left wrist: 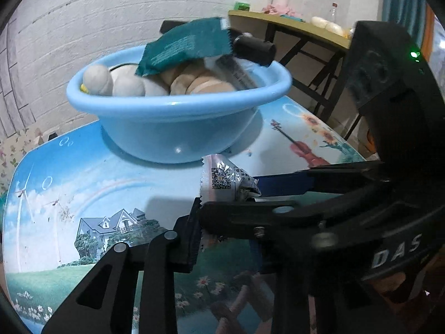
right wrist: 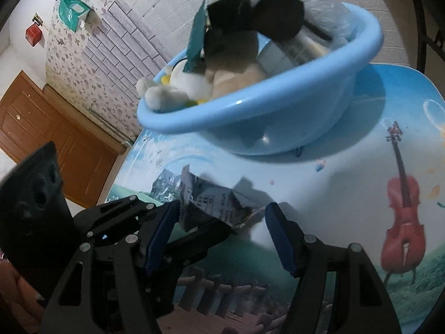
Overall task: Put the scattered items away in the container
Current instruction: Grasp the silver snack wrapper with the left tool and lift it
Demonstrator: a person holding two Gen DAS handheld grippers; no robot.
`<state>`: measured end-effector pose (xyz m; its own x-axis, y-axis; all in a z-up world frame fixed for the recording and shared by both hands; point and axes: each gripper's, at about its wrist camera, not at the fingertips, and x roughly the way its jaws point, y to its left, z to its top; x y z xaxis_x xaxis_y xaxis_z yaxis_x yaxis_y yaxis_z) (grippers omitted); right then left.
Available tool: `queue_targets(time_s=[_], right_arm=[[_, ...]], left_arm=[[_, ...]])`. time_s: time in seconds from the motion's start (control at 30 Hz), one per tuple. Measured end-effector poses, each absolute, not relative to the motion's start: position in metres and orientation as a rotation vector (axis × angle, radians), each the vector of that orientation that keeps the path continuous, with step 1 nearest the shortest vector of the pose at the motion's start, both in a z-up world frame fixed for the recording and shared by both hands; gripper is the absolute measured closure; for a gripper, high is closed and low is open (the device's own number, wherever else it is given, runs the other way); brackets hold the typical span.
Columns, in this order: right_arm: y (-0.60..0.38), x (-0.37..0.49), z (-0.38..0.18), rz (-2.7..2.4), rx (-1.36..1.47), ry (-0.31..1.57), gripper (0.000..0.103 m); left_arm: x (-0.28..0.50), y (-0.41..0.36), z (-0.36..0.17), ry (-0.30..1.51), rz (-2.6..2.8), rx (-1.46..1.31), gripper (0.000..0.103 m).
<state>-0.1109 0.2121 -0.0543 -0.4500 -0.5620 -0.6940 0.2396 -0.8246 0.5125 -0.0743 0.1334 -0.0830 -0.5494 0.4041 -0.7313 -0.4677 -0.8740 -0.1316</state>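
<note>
Left gripper (left wrist: 222,220) pinches the silver sachet (left wrist: 222,179), just short of the blue basin (left wrist: 178,117); right gripper (right wrist: 222,236) gapes wide around it, bare tabletop (left wrist: 97,183) alongside.

**Basin at the back, packet up front**

The basin (left wrist: 178,128) stands on the table (left wrist: 83,183), toward its far side, before the wall (left wrist: 97,14). In it lie plush toys (left wrist: 111,80) side by side, with a pouch (left wrist: 183,47) lying across the heap on top. Nearer, just in front of the basin, sits a crumpled packet (left wrist: 225,179) — the left gripper (left wrist: 222,217) and right gripper (right wrist: 222,233) meet at it from opposite sides. Behind and to the right stands a second table (left wrist: 292,27).
</note>
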Motion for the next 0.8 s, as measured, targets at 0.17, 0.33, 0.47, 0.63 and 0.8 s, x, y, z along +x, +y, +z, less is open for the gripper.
queue_targets(time_s=[0.17,0.33,0.47,0.63,0.8], right_arm=[[0.207,-0.105,-0.045,-2.277,1.233,-0.476,0.043],[0.21,-0.1,-0.034,-2.268,1.181,-0.512,0.058],[0.208,-0.092,-0.02,-2.285,1.132,-0.483,0.063],[0.215,-0.082,0.0,-2.317,1.056,-0.495,0.065],[0.219,-0.075,0.023,-2.383,0.965,-0.457,0.066]], left_arm=[[-0.069,0.129,-0.07,0.081,2.409,-1.068,0.075],[-0.061,0.125,-0.057,0.081,2.428,-1.029,0.075],[-0.054,0.118,-0.042,0.08,2.443,-0.988,0.075],[-0.05,0.111,-0.023,0.018,2.455,-0.94,0.075],[-0.052,0.11,-0.006,-0.003,2.47,-0.898,0.075]])
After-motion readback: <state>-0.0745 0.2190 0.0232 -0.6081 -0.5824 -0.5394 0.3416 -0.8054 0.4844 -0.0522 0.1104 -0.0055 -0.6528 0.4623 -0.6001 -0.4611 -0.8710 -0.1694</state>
